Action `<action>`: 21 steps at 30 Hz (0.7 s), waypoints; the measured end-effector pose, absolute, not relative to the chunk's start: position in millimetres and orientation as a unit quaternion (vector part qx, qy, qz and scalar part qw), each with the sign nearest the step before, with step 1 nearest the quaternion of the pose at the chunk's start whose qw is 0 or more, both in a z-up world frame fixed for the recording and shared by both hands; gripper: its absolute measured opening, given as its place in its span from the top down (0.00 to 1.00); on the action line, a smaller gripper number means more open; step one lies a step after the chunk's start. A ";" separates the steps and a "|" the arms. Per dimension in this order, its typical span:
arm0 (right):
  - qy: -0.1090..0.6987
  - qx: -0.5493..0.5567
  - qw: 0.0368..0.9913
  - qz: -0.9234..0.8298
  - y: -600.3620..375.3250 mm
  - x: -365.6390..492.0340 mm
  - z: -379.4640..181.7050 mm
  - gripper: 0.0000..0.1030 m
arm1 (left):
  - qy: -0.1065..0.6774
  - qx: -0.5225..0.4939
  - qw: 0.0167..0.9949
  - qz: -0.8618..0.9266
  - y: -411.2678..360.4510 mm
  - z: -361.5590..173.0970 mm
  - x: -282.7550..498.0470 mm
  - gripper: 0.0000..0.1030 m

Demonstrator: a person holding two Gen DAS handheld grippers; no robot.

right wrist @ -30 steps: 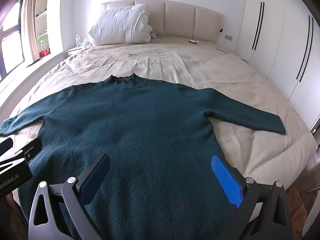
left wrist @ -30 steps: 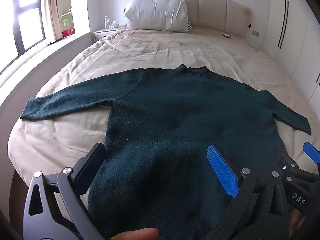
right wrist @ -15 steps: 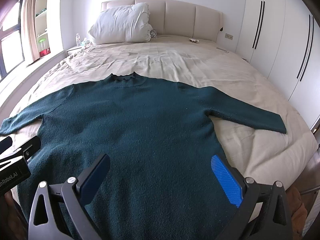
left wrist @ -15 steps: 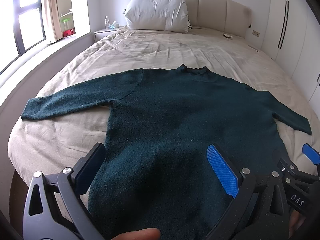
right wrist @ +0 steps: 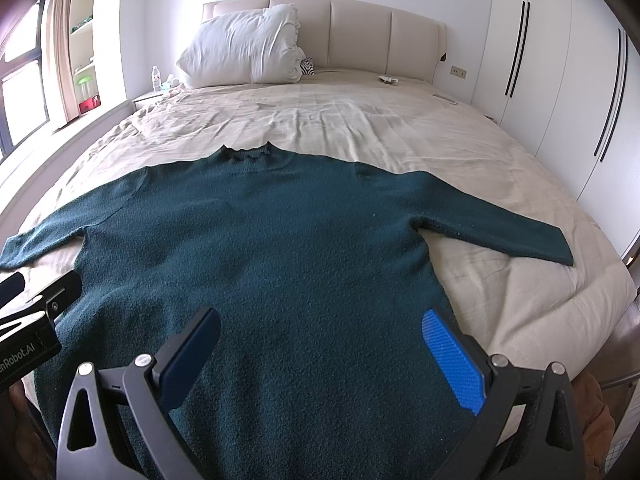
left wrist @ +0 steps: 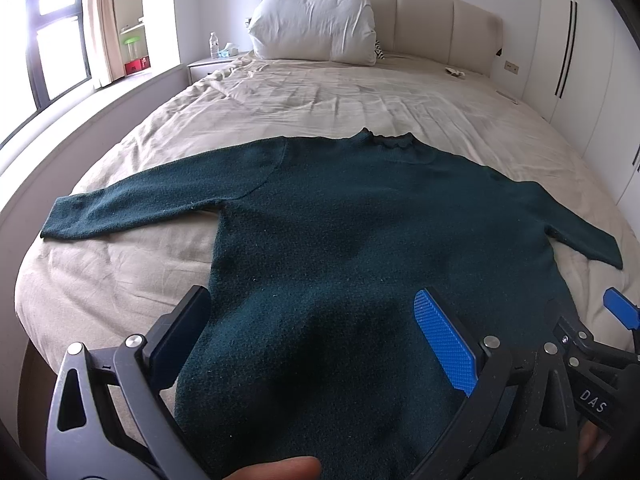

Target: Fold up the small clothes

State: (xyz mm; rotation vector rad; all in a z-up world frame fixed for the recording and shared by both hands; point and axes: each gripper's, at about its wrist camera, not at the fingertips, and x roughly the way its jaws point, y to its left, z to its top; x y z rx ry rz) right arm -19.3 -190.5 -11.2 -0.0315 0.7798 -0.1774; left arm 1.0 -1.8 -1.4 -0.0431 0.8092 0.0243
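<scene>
One sweater (left wrist: pixel 360 248), two spread sleeves

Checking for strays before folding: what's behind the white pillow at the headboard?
A black-and-white striped item pokes out beside the white pillow, against the beige padded headboard. Whatever else lies behind the pillow is covered.

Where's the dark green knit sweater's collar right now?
In both views the collar sits at the sweater's far edge, pointing toward the white pillow.
</scene>
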 end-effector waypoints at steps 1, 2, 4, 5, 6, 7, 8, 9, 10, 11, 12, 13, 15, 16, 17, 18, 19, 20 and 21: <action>0.380 -0.015 0.921 -0.086 -190.4 -19.2 -11.5 0.00 | 0.393 -0.021 0.919 0.012 -2.1 -1.7 1.3 0.00; 0.380 -0.015 0.921 -0.086 -190.4 -19.2 -11.8 0.00 | 0.394 -0.021 0.919 0.012 -1.9 -1.6 1.1 0.00; 0.380 -0.015 0.921 -0.086 -190.3 -19.5 -12.0 0.00 | 0.394 -0.021 0.919 0.012 -2.1 -1.9 1.4 0.00; 0.381 -0.015 0.921 -0.086 -190.3 -19.4 -12.1 0.00 | 0.393 -0.021 0.919 0.012 -1.9 -1.8 1.0 0.00; 0.381 -0.015 0.921 -0.086 -190.2 -19.5 -12.3 0.00 | 0.394 -0.021 0.919 0.012 -1.6 -1.6 1.0 0.00; 0.381 -0.015 0.921 -0.086 -190.1 -19.6 -12.4 0.00 | 0.394 -0.021 0.919 0.012 -1.9 -2.2 1.4 0.00; 0.381 -0.016 0.921 -0.086 -190.4 -19.4 -11.9 0.00 | 0.394 -0.021 0.919 0.012 -1.6 -1.8 0.9 0.00; 0.381 -0.015 0.920 -0.086 -190.6 -19.4 -11.5 0.00 | 0.394 -0.021 0.919 0.012 -1.5 -1.7 0.8 0.00; 0.381 -0.015 0.921 -0.086 -190.8 -19.4 -11.1 0.00 | 0.393 -0.021 0.919 0.011 -1.8 -1.6 0.5 0.00; 0.380 -0.014 0.921 -0.086 -191.1 -19.4 -10.5 0.00 | 0.393 -0.021 0.919 0.012 -2.0 -1.7 0.7 0.00; 0.380 -0.015 0.921 -0.086 -191.1 -19.3 -10.4 0.00 | 0.394 -0.021 0.919 0.011 -1.7 -1.6 0.5 0.00; 0.381 -0.015 0.921 -0.086 -189.9 -19.5 -13.5 0.00 | 0.393 -0.021 0.919 0.012 -2.0 -1.8 0.5 0.00; 0.381 -0.015 0.921 -0.086 -190.0 -19.6 -13.7 0.00 | 0.394 -0.022 0.919 0.012 -1.7 -1.6 0.6 0.00; 0.381 -0.015 0.921 -0.086 -189.8 -19.6 -14.0 0.00 | 0.394 -0.021 0.919 0.011 -1.9 -1.7 0.7 0.00; 0.381 -0.015 0.920 -0.086 -190.1 -19.5 -13.4 0.00 | 0.394 -0.021 0.919 0.012 -2.0 -1.8 0.7 0.00; 0.381 -0.015 0.920 -0.086 -189.9 -19.6 -13.7 0.00 | 0.394 -0.021 0.919 0.012 -1.7 -1.6 0.5 0.00; 0.381 -0.015 0.920 -0.086 -190.2 -19.5 -13.3 0.00 | 0.394 -0.021 0.919 0.012 -1.6 -1.7 0.5 0.00; 0.381 -0.015 0.920 -0.086 -190.0 -19.5 -13.5 0.00 | 0.394 -0.021 0.919 0.012 -1.8 -1.8 0.6 0.00; 0.381 -0.015 0.920 -0.086 -190.2 -19.5 -13.4 0.00 | 0.394 -0.021 0.919 0.012 -2.0 -1.9 0.6 0.00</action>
